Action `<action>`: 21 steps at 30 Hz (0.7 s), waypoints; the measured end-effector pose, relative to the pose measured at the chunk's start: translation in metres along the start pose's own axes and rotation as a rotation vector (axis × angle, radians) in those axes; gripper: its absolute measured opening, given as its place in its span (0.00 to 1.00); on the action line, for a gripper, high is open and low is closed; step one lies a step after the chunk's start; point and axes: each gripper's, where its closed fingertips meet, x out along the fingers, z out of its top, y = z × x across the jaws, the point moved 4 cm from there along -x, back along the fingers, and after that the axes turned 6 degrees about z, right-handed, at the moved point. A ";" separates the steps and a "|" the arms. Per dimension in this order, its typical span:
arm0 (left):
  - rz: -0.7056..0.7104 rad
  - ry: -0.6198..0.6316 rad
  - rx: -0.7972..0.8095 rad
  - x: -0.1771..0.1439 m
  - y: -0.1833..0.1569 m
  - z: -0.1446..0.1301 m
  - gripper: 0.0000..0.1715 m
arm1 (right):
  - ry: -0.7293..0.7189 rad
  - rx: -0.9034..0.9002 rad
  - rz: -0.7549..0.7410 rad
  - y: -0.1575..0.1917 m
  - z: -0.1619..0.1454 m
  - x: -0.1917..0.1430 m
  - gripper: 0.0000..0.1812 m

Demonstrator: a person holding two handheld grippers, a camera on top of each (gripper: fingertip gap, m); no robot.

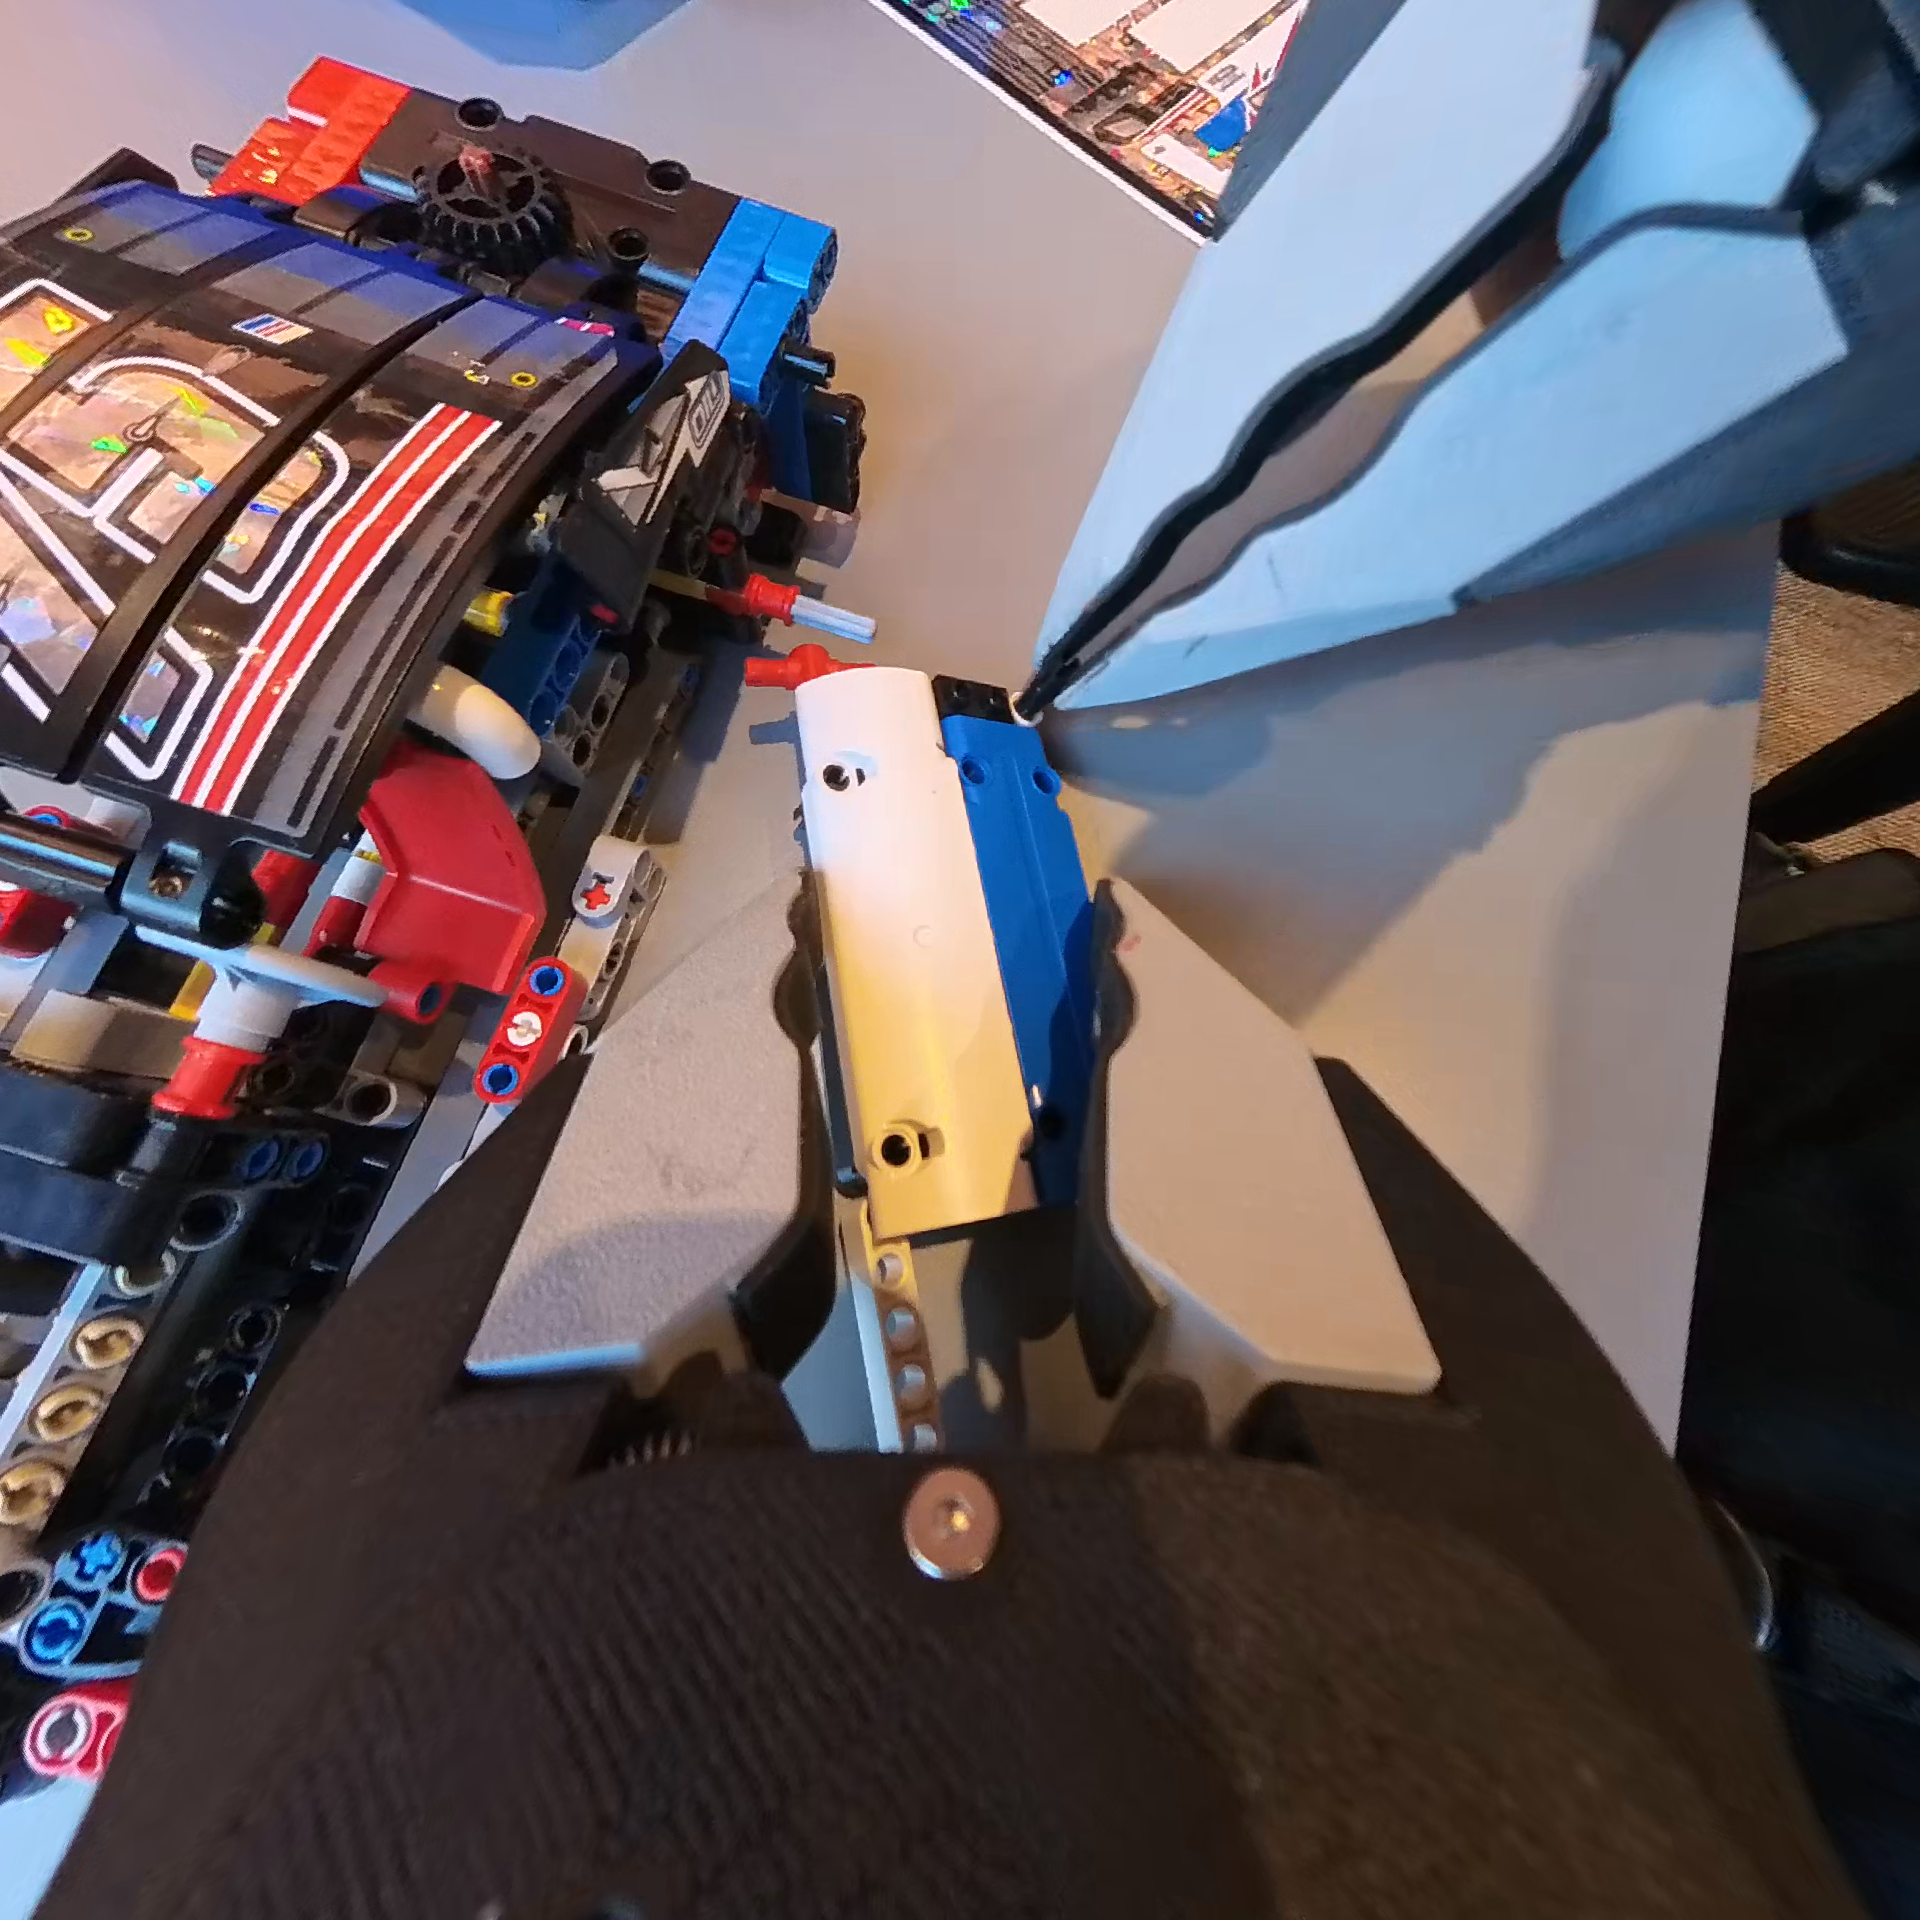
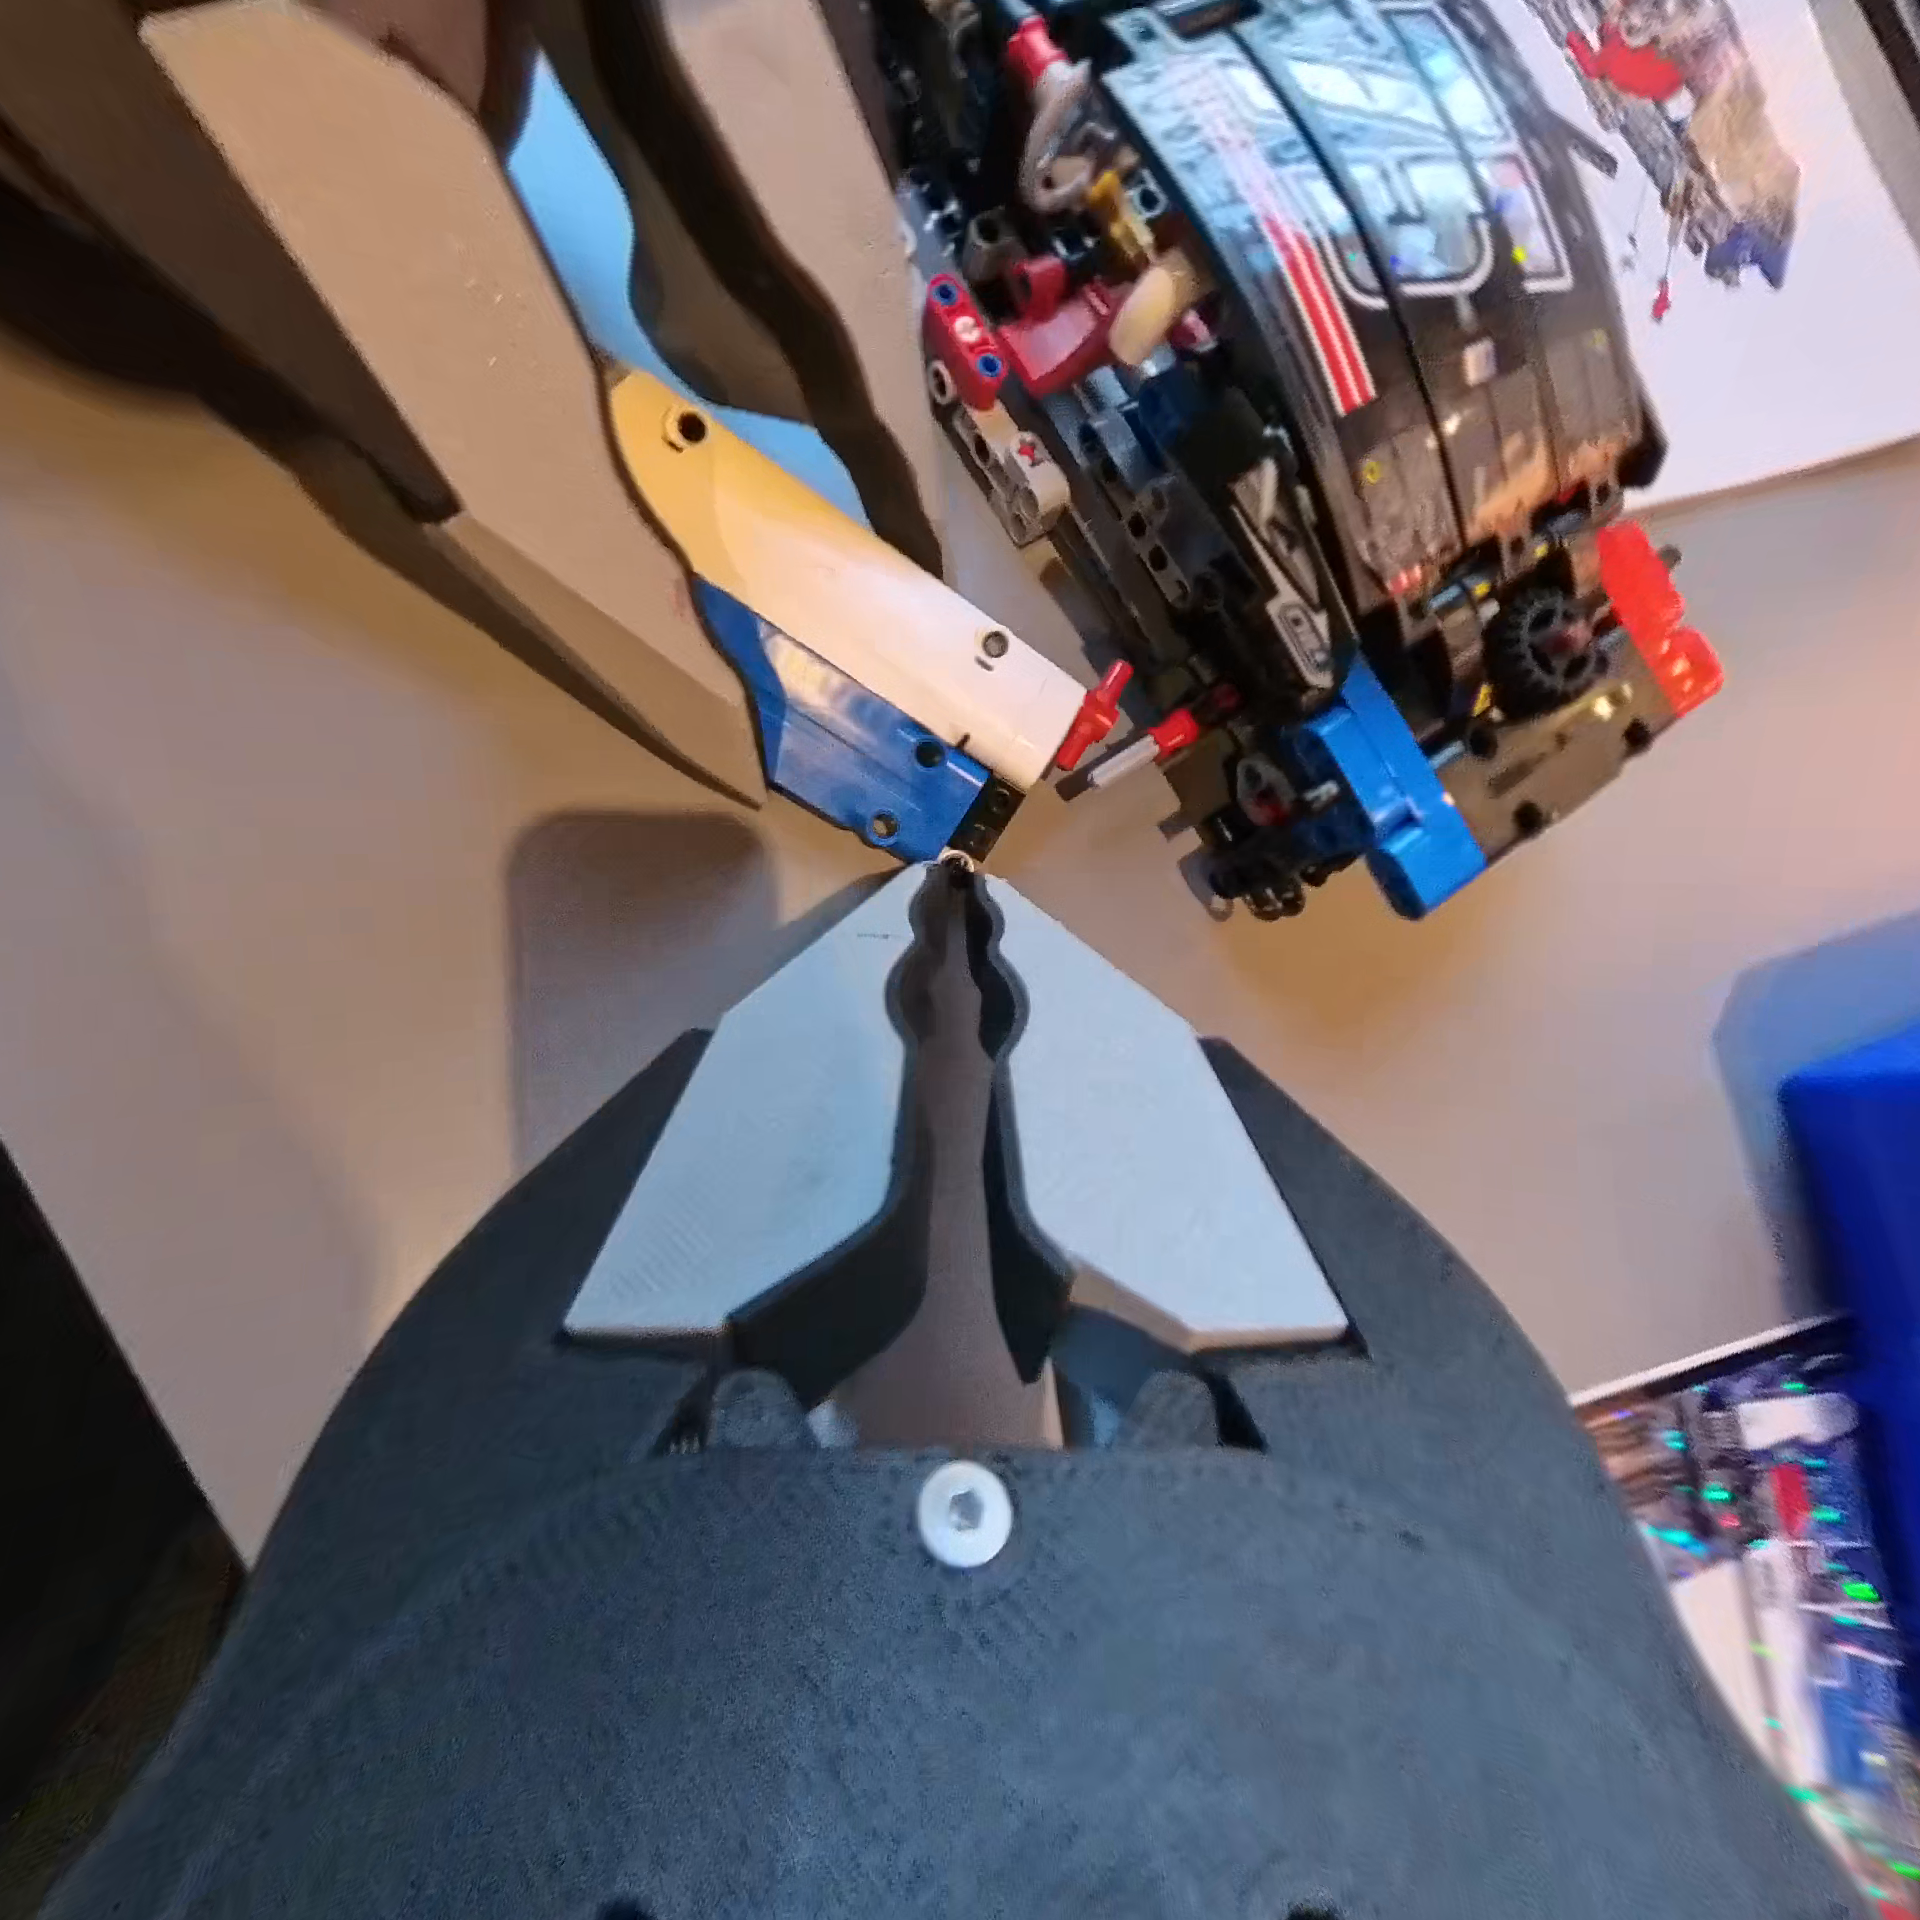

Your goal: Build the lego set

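Observation:
My left gripper [image 1: 951, 914] is shut on a long white and blue panel assembly [image 1: 914, 935] with a black end block [image 1: 971, 696] and a red pin [image 1: 800, 665]. The assembly points away from me, just right of the car model [image 1: 312, 499]. My right gripper [image 2: 956, 868] is shut, its tips pinching a tiny light-coloured piece [image 2: 956, 858] against the black end block of the same assembly [image 2: 894, 665]. The right gripper also shows in the left wrist view [image 1: 1039, 701]. The car model [image 2: 1299, 416] has black stickered roof panels, red and blue parts and a black gear.
The pale table [image 1: 987, 343] carries an open instruction booklet [image 1: 1122, 83] at the far edge. A blue box [image 2: 1860, 1195] stands at the right in the right wrist view, with the booklet [image 2: 1766, 1558] below it. The table edge [image 1: 1714, 1039] runs along the right.

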 end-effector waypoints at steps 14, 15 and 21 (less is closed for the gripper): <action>-0.001 0.001 -0.009 0.000 0.001 0.000 0.29 | 0.145 -0.161 0.133 -0.006 0.004 0.000 0.00; 0.000 0.001 -0.010 0.000 0.001 0.000 0.29 | 0.156 -0.170 0.135 -0.007 0.005 0.001 0.00; 0.005 0.000 -0.007 0.000 0.001 0.000 0.29 | 0.187 -0.069 0.196 -0.009 0.007 0.002 0.00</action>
